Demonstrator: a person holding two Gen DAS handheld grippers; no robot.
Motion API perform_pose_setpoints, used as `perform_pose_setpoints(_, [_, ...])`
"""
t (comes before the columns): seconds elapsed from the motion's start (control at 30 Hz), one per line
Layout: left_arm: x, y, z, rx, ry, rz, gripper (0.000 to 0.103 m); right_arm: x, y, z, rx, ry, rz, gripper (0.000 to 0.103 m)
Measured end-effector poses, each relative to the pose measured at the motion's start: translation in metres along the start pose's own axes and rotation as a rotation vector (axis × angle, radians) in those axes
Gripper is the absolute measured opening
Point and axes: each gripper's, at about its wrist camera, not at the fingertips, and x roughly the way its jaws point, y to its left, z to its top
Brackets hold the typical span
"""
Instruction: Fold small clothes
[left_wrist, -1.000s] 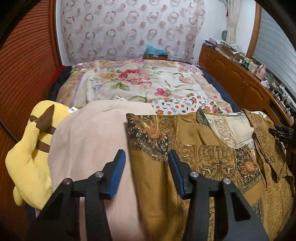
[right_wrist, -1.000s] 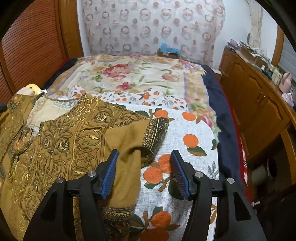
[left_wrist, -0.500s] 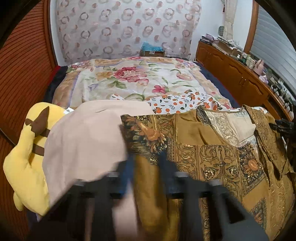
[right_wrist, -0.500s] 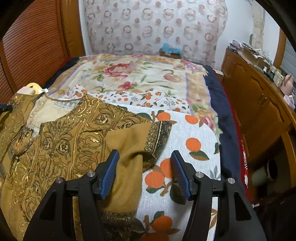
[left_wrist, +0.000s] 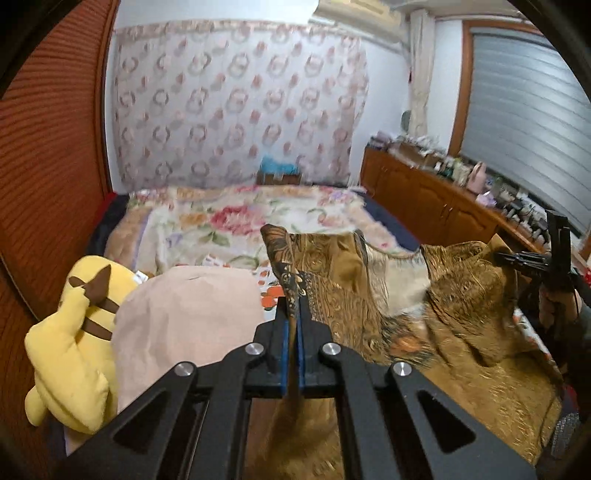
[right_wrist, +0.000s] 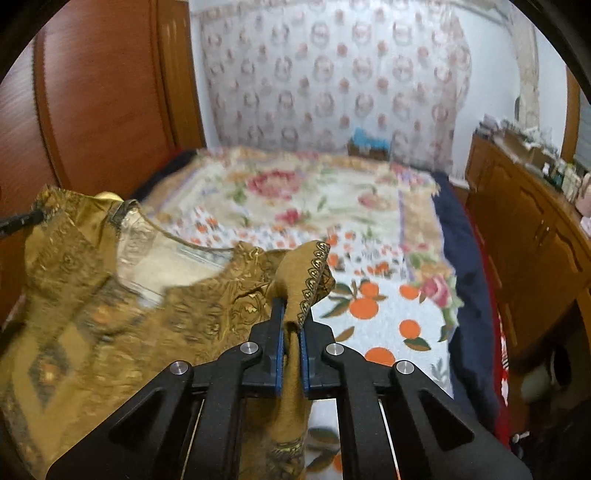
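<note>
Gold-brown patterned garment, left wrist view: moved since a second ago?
Yes. The gold-brown patterned garment has been lifted off the bed; its sleeve now stands above the pink folded cloth.

My left gripper (left_wrist: 293, 314) pinches one sleeve of the shirt (left_wrist: 454, 317) and my right gripper (right_wrist: 291, 325) pinches the other, so the shirt hangs between them above the bed (right_wrist: 332, 199). Left of the shirt lies a pillow (left_wrist: 184, 325), and left of that a plush toy (left_wrist: 70, 347). A patterned cloth (right_wrist: 388, 317) lies under the shirt's right side. A cabinet (right_wrist: 528, 236) runs along the bed's right, a curtain (left_wrist: 236, 107) behind its far end.
</note>
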Motion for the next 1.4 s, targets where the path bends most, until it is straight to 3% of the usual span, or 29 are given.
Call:
perform_pose_setpoints(0.17, [-0.052, -0.007, -0.029, -0.002, -0.044, -0.006, 0.001, -0.071, 0.019, -0.008, 0.018, -0.107, 0.007, 0.003])
perform_pose_setpoints(0.37, [-0.101, -0.007, -0.080, -0.033, -0.055, -0.014, 0.000, -0.130, 0.046, -0.047, 0.019, -0.142, 0.012, 0.003])
perform_pose_setpoints(0.6, [-0.146, 0.004, -0.152, -0.129, -0.005, -0.010, 0.001, -0.184, 0.069, -0.123, 0.055, -0.098, 0.021, 0.003])
perform_pose_setpoints(0.77, [-0.155, 0.002, -0.180, -0.125, 0.047, 0.021, 0.001, -0.201, 0.072, -0.161, 0.071, -0.030, 0.023, 0.003])
perform_pose_setpoints(0.9, [-0.154, 0.003, -0.191, -0.107, 0.090, 0.021, 0.002, -0.193, 0.076, -0.185, 0.050, 0.053, 0.009, 0.005])
perform_pose_setpoints(1.0, [-0.165, 0.006, -0.193, -0.087, 0.089, 0.032, 0.014, -0.186, 0.074, -0.190, 0.038, 0.073, -0.012, 0.009])
perform_pose_setpoints(1.07, [-0.172, 0.008, -0.190, -0.076, 0.071, 0.052, 0.034, -0.186, 0.072, -0.189, 0.044, 0.076, -0.029, 0.014])
perform_pose_setpoints(1.2, [-0.176, 0.015, -0.177, -0.058, 0.048, 0.095, 0.044, -0.197, 0.068, -0.185, 0.043, 0.048, -0.061, 0.039])
perform_pose_setpoints(1.27, [-0.173, 0.016, -0.169, -0.047, 0.037, 0.096, 0.056, -0.204, 0.063, -0.178, 0.041, 0.027, -0.082, 0.047])
perform_pose_setpoints(1.4, [-0.156, 0.016, -0.151, -0.027, 0.036, 0.081, 0.057, -0.206, 0.059, -0.163, 0.018, -0.001, -0.121, 0.053])
